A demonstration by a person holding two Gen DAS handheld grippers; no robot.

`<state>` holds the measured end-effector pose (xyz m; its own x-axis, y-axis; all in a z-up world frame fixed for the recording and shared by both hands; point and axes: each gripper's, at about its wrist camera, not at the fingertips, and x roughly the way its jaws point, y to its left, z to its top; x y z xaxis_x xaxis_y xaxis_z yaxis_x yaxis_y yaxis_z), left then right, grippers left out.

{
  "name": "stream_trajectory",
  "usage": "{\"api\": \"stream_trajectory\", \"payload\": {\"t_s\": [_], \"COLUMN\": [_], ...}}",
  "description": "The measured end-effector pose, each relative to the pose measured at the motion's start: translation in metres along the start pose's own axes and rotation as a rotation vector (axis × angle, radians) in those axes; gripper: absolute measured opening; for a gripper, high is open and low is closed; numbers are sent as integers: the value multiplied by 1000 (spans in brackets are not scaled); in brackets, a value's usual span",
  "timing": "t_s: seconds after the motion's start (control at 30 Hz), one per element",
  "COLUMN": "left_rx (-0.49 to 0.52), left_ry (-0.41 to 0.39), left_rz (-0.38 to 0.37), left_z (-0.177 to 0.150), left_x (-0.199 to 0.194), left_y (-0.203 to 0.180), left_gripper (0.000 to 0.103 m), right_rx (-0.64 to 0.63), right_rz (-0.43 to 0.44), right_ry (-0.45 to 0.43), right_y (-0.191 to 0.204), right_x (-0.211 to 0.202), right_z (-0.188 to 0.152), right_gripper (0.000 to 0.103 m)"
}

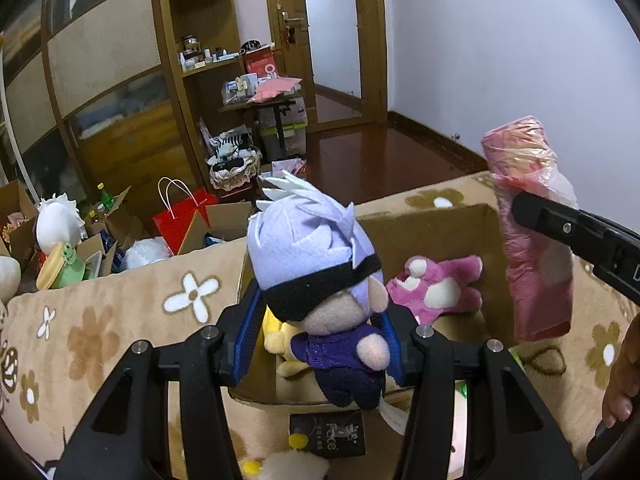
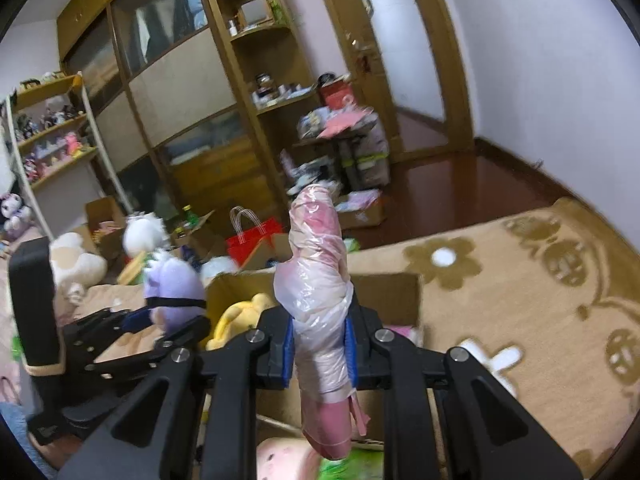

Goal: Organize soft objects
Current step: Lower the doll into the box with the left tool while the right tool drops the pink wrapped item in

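Note:
My left gripper (image 1: 316, 336) is shut on a plush doll (image 1: 320, 272) with pale lilac hair, a black blindfold and a purple body, held above an open cardboard box (image 1: 424, 224). Inside the box lie a pink bear plush (image 1: 436, 288) and a yellow plush (image 1: 276, 336). My right gripper (image 2: 320, 348) is shut on a pink roll wrapped in thin plastic (image 2: 318, 280), upright over the same box (image 2: 396, 296). In the left wrist view that roll (image 1: 532, 232) hangs at the right. The right wrist view shows the left gripper (image 2: 148, 320) with the doll (image 2: 172, 288).
The box sits on a beige flowered blanket (image 1: 120, 312). A dark small packet (image 1: 328, 434) lies just before the box. Beyond the bed edge are a red paper bag (image 1: 180, 216), open cartons, white plush toys (image 1: 56, 224), a wardrobe and shelves. A hand (image 1: 624, 376) shows at the right.

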<state>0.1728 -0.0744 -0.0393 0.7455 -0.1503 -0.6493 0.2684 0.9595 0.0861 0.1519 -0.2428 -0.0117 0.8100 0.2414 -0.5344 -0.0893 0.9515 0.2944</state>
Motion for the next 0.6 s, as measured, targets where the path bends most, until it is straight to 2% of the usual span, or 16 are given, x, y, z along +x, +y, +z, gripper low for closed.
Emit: {"api": "stream_trajectory", "payload": {"t_s": [0.23, 0.27, 0.37, 0.47, 0.53, 0.6], "left_rx": [27, 25, 26, 21, 15, 6], "left_ry": [10, 13, 26, 51, 63, 72], "left_rz": [-10, -12, 1, 6, 14, 25], "left_z": [-1, -1, -2, -4, -4, -4], "left_x": [4, 5, 8, 13, 16, 16], "left_y": [-6, -5, -5, -3, -1, 2], "left_gripper": [52, 54, 70, 71, 72, 81], "right_rx": [1, 5, 19, 26, 39, 52], "right_rz": [-10, -11, -16, -32, -35, -28], "right_ry": [12, 15, 20, 20, 25, 31], "right_y": [0, -1, -4, -5, -7, -9], "right_x": [4, 4, 4, 3, 3, 2], "right_z": [-3, -4, -4, -6, -6, -5], "right_gripper": [25, 25, 25, 27, 36, 45]}}
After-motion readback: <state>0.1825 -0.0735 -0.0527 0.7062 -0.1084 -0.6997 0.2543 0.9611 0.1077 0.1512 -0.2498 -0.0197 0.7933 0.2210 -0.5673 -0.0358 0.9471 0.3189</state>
